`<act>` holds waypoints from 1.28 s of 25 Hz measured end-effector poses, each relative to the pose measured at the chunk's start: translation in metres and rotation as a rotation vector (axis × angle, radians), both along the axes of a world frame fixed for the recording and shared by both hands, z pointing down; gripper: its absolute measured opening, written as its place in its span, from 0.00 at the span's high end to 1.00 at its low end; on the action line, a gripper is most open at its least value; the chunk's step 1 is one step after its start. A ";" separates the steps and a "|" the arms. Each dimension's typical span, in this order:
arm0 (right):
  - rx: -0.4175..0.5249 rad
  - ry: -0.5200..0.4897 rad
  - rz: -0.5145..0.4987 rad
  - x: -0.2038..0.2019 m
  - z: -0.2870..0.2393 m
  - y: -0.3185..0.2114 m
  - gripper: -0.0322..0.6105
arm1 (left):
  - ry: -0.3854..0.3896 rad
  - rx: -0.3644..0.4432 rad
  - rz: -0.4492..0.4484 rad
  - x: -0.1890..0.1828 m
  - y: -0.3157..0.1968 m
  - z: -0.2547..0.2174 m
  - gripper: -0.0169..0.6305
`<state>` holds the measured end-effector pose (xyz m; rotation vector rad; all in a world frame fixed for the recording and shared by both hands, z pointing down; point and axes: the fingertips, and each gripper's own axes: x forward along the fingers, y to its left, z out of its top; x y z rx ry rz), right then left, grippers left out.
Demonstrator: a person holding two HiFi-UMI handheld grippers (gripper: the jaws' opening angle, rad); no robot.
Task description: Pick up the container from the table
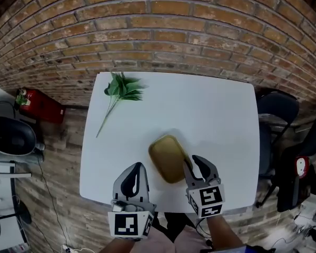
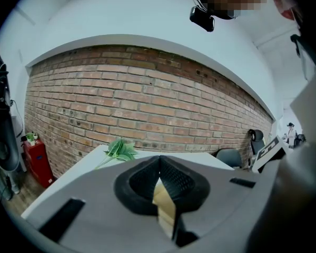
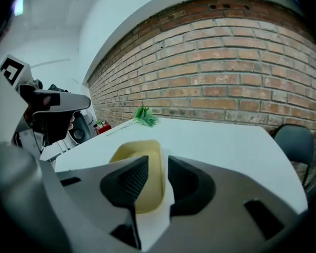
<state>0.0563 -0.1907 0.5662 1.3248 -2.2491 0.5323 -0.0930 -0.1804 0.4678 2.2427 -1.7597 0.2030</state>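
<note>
Yellow container [image 1: 167, 157] on white desk [image 1: 221, 120], right tool [image 1: 191, 161] parted astride its near rim, left tool [image 1: 137, 168] pressed together, empty, green sprig [image 1: 124, 87] beyond

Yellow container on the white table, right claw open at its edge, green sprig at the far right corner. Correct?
No. The head view shows the green sprig at the far left corner of the table, not the right.
</note>
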 end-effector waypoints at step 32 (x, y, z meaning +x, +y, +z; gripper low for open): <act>-0.106 0.017 0.004 0.003 0.040 0.000 0.83 | -0.022 -0.038 0.002 -0.003 -0.004 0.013 0.96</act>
